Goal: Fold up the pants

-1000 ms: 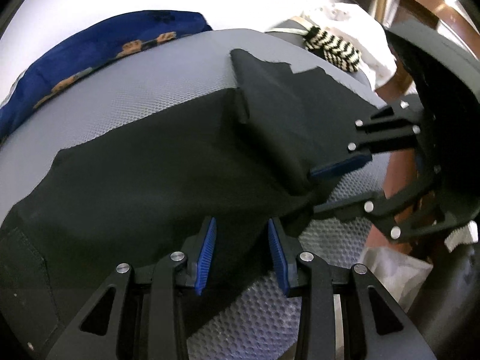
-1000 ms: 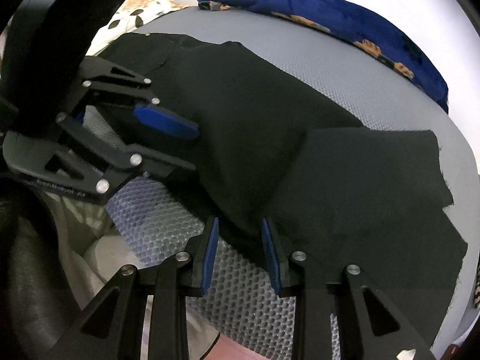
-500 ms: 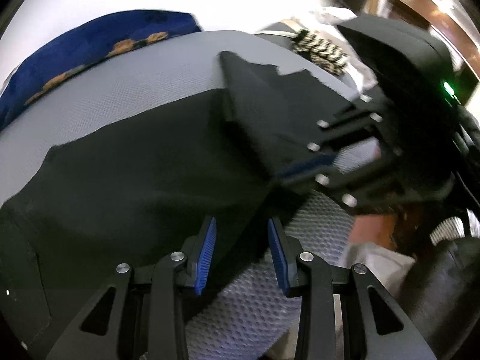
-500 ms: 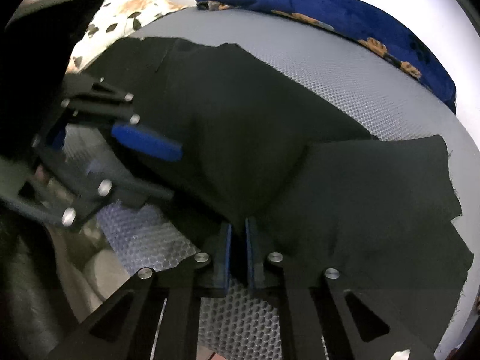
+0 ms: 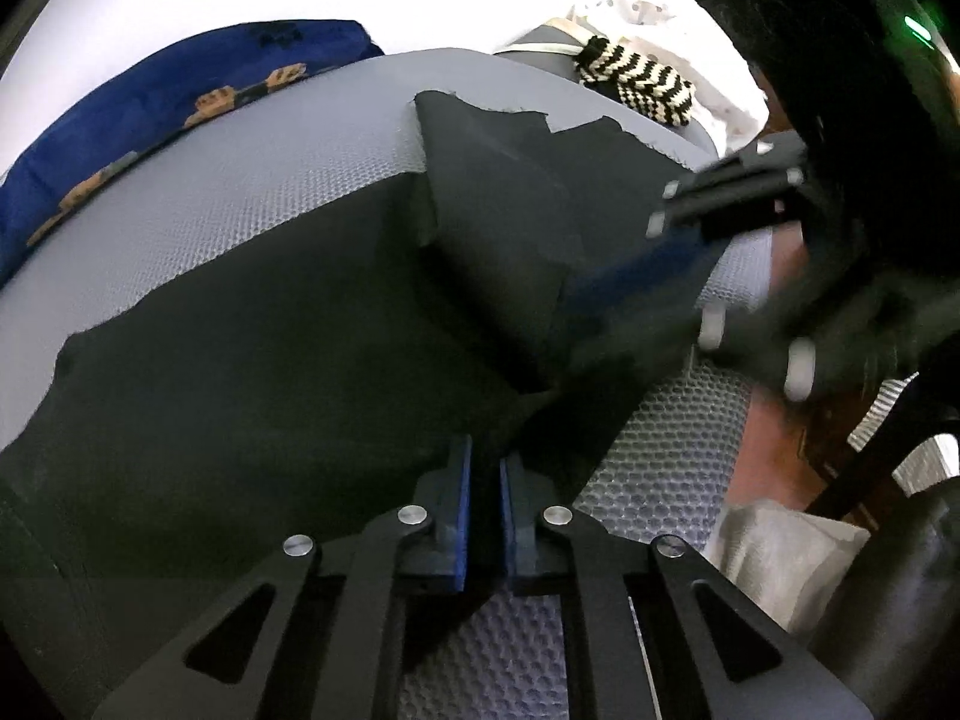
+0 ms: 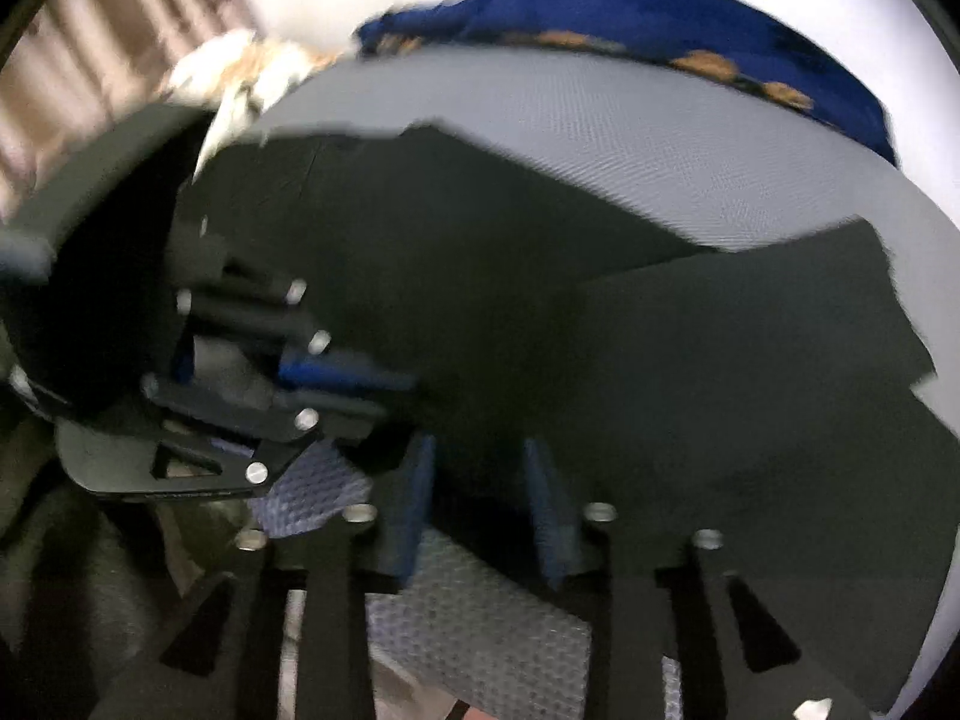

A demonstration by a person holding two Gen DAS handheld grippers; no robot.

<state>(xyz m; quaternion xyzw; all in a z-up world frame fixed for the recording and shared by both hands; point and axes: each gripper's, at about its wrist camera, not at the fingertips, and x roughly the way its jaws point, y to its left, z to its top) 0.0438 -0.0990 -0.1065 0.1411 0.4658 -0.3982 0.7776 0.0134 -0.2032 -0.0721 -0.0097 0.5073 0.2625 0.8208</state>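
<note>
Black pants (image 5: 270, 360) lie spread on a grey mesh cushion (image 5: 240, 180), with one leg folded over at the right. My left gripper (image 5: 486, 462) is shut on the pants' near edge, fabric pinched between its blue pads. In the right wrist view, my right gripper (image 6: 480, 468) has its jaws opening. The pants (image 6: 600, 330) lie between and under its pads, which do not press on them. The left gripper (image 6: 390, 399) shows at that view's left, blurred. The right gripper (image 5: 600, 324) shows blurred at the right of the left wrist view.
A blue patterned cloth (image 5: 150, 108) lies along the cushion's far edge. A black-and-white striped item (image 5: 636, 84) and a white cloth (image 5: 690, 30) sit at the far right. A floral pillow (image 6: 252, 72) lies at the far left. The cushion's near edge (image 6: 480, 630) drops off below the grippers.
The left jaws closed on the pants' near edge. The right jaws, shut on the fabric half a second ago, have parted, and that gripper has shifted and rolled.
</note>
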